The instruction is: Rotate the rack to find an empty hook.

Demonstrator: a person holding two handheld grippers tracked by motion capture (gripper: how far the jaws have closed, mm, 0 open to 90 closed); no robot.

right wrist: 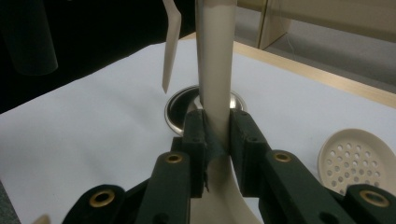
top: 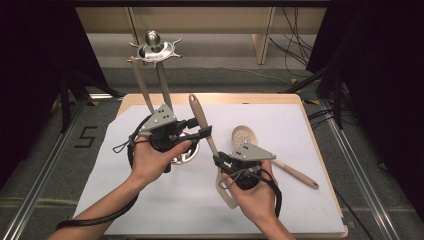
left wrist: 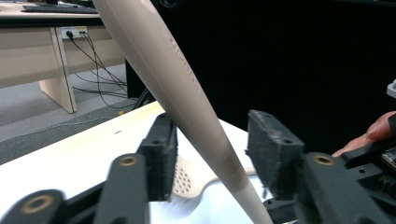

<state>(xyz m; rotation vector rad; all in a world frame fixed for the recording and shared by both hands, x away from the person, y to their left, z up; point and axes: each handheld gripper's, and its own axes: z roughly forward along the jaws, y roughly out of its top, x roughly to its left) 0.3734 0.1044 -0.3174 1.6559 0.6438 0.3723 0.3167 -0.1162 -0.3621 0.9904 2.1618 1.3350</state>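
Observation:
A beige spatula is held tilted above the white mat, handle end up at the back and blade low at the front. My right gripper is shut on its lower handle, just above the blade. My left gripper is open around the upper handle. The handle runs between the pads, close to the left one and with a gap to the right one.
A round metal cup stands on the mat under my left hand, and its rim lies just behind the spatula. Two long-handled utensils rise from it. A slotted beige spoon lies to the right.

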